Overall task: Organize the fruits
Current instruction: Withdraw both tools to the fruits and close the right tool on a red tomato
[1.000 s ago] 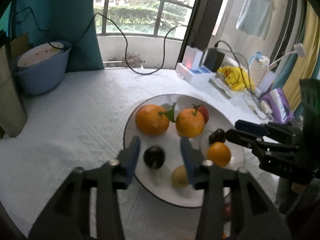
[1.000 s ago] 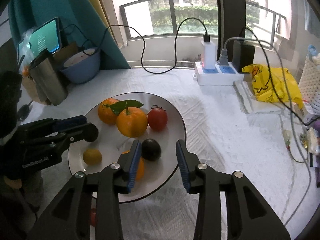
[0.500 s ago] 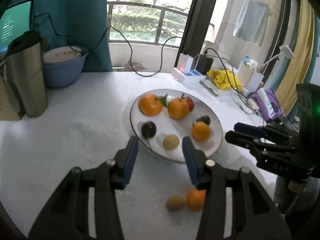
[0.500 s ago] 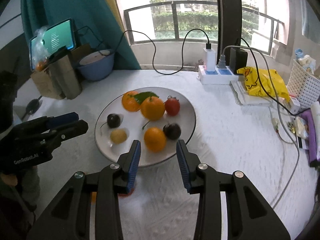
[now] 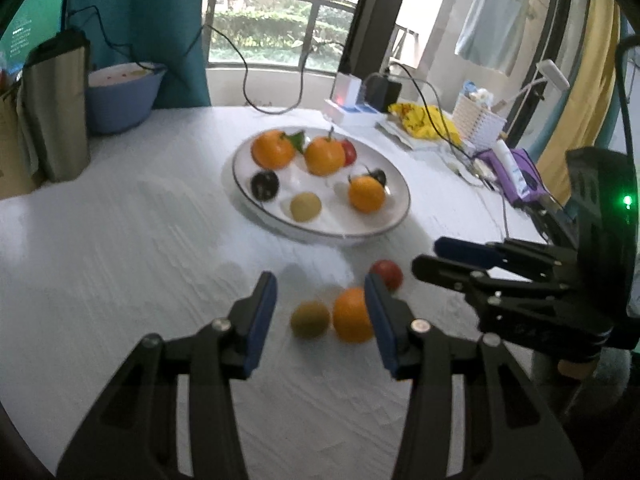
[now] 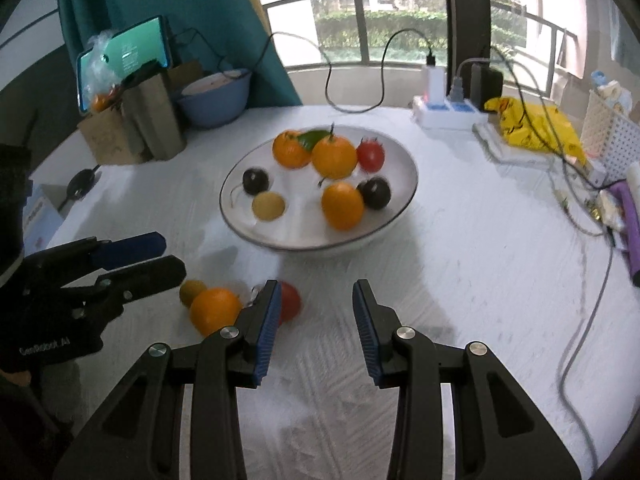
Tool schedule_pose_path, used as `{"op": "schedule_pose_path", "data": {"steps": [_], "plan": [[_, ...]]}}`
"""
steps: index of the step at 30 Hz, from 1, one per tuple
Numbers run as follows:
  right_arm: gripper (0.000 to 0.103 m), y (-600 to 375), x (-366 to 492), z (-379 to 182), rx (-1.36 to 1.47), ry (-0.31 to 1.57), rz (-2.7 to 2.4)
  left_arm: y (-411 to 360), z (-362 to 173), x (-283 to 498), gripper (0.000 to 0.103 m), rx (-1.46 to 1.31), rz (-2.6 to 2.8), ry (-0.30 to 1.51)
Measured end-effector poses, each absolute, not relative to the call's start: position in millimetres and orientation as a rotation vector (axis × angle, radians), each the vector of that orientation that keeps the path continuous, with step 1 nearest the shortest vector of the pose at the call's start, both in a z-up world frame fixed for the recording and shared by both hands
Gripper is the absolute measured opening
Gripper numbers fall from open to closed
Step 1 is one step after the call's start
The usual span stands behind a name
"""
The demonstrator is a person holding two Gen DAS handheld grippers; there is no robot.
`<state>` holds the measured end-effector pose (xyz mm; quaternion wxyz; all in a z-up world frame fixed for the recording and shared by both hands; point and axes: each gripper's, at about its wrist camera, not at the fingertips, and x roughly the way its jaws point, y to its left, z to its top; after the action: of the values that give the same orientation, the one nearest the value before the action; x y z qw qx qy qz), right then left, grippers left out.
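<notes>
- Covering everything is the round surface (image 6: pixel 460 280) in its white textured cloth; its bare middle gives the fruit room to be sorted.
- Sitting at the centre, the wide white ceramic plate with a thin dark rim (image 6: pixel 400 208) serves, I judge, as the collecting place; it already holds several oranges, two dark plums, a red tomato and a small yellow fruit.
- Hanging low over the near edge, the left gripper (image 5: pixel 320 308) has its jaws spread wide and holds nothing; they frame the loose fruit, which suggests a pick is being lined up.
- The right gripper (image 6: pixel 314 316) is likewise parted wide and empty, aimed at bare cloth just right of the strays; likely waiting its turn.
- The loose round orange (image 5: pixel 352 314) lies on the cloth outside the plate, close against the left gripper's right finger; probably the first candidate.
- The small red tomato (image 5: pixel 387 274) rests just beyond it, toward the plate.
- The small yellow-green fruit (image 5: pixel 310 319) sits beside the orange, seemingly touching; blur prevents certainty.
</notes>
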<state>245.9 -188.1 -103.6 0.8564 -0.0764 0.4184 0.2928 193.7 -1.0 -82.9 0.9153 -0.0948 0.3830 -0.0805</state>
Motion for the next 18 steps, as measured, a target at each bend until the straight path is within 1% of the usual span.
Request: {"op": "schedule_pose_path", "data": {"steps": [11, 18], "plan": [[0.039, -175, 249, -119, -0.18, 0.921, 0.678, -18, -94, 198, 0.047, -0.145, -0.21, 0.815], [0.039, -166, 257, -125, -0.177, 0.943, 0.733, -27, -94, 205, 0.047, -0.03, -0.22, 0.799]]}}
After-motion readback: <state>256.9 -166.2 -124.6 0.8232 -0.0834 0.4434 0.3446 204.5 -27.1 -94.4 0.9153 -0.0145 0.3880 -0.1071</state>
